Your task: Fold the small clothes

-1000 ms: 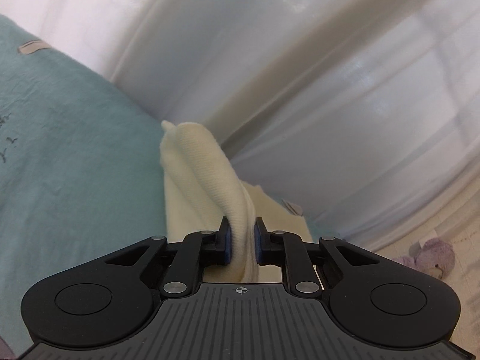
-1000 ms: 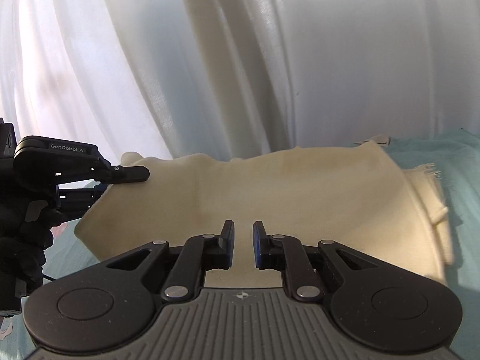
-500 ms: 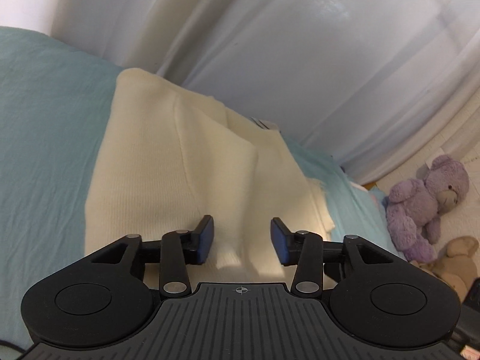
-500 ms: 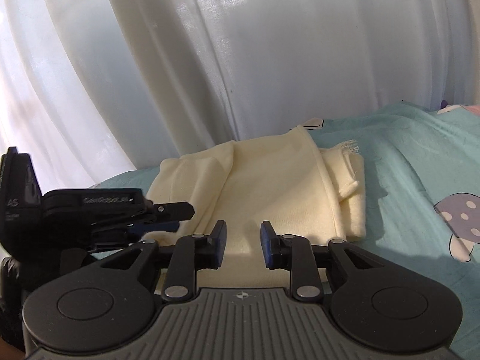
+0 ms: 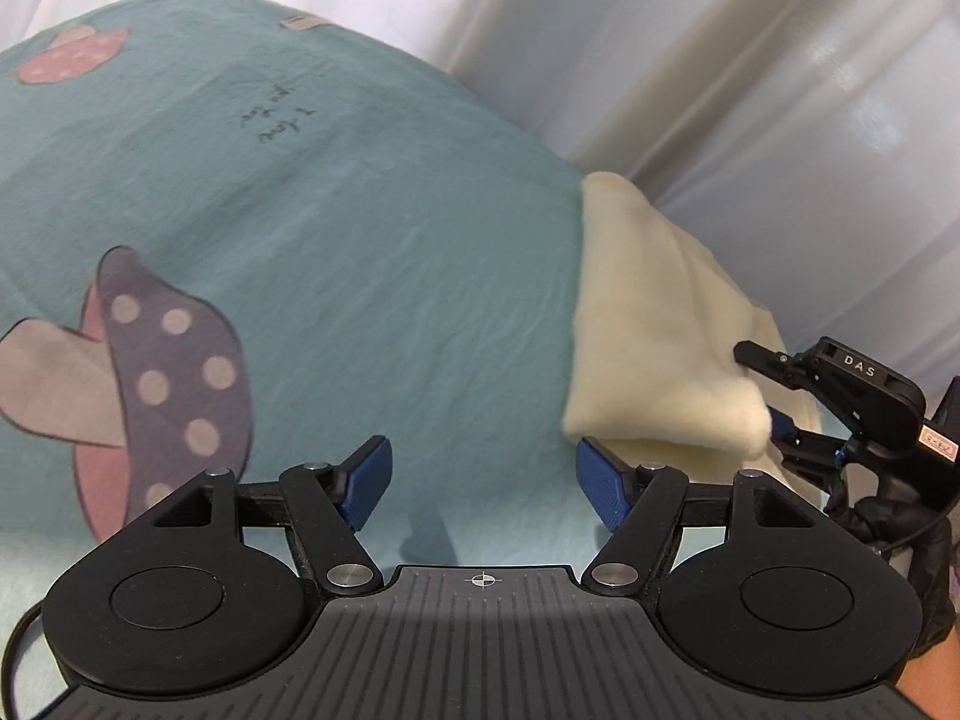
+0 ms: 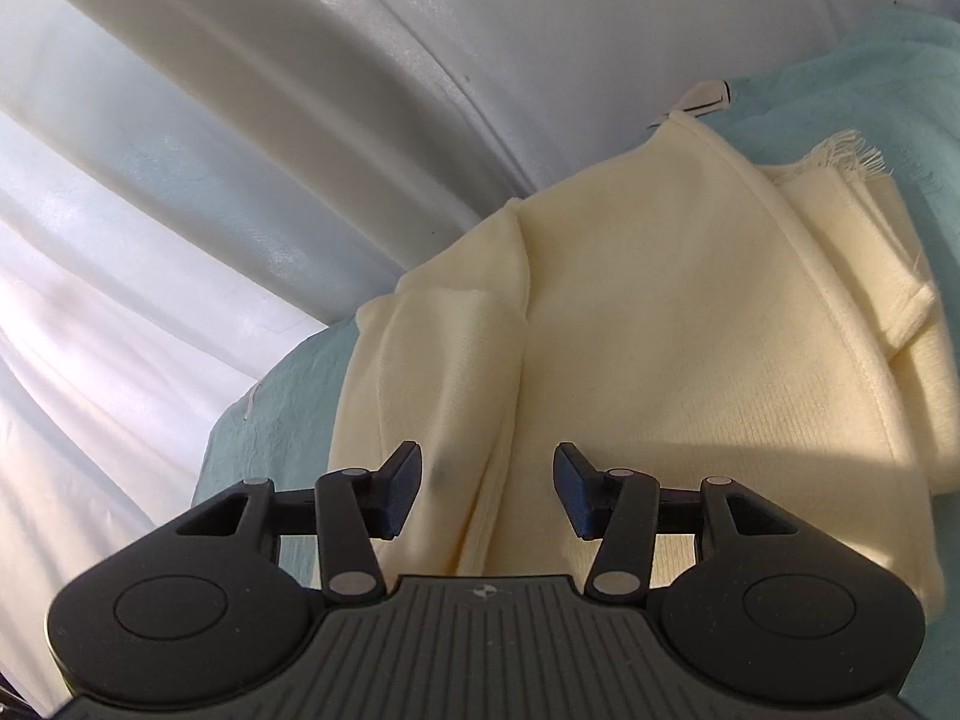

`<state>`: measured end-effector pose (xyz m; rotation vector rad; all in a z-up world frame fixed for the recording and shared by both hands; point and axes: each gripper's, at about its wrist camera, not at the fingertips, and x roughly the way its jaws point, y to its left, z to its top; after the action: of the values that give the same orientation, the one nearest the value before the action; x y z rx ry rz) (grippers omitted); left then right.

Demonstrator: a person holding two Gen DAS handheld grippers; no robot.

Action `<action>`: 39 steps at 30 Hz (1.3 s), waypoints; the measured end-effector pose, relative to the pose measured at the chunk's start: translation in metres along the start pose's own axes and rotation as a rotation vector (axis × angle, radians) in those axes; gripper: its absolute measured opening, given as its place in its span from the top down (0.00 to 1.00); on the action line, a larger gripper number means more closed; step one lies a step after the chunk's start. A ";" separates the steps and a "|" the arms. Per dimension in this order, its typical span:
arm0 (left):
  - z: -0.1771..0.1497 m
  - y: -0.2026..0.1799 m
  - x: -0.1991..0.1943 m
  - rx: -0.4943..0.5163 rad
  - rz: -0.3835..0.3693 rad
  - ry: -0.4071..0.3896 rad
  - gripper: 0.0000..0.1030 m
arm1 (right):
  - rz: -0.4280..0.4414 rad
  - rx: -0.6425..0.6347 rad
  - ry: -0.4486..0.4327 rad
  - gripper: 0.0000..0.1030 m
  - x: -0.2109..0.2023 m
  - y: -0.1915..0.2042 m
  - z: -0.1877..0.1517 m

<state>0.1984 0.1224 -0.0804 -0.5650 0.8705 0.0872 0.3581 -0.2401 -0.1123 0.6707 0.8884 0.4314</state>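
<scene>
A cream knitted garment (image 6: 660, 324) lies folded in layers on the teal sheet (image 5: 360, 240). In the left wrist view the cream garment (image 5: 654, 354) sits at the right. My left gripper (image 5: 483, 483) hovers over bare sheet just left of it, jaws opening, nothing between them. My right gripper (image 6: 486, 489) hangs low over the garment's near edge, jaws opening, a fold ridge below the gap but the pads apart from the cloth. The right gripper (image 5: 774, 396) also shows at the garment's right corner in the left wrist view, held by a black-gloved hand (image 5: 918, 546).
White curtains (image 6: 240, 150) hang close behind the bed. The sheet carries mushroom prints (image 5: 156, 384) and some handwriting-style lettering (image 5: 276, 120). A frayed fringe (image 6: 846, 150) pokes out at the garment's far side.
Both grippers let go of the garment and opened. The left one swung left off the cloth to bare sheet. The right one rolled and dropped closer to the garment.
</scene>
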 end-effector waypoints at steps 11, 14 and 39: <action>-0.018 0.019 -0.034 -0.007 -0.010 -0.023 0.17 | -0.056 0.040 0.021 0.75 0.018 0.014 0.004; -0.020 0.020 -0.038 -0.003 -0.009 -0.031 0.16 | -0.072 0.059 0.016 0.79 0.020 0.014 0.003; 0.001 -0.001 0.000 0.082 -0.047 -0.002 0.15 | -0.261 -0.352 -0.053 0.88 0.018 0.067 -0.019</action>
<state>0.1996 0.1225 -0.0792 -0.5088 0.8542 0.0091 0.3484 -0.1746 -0.0847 0.2374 0.8105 0.3223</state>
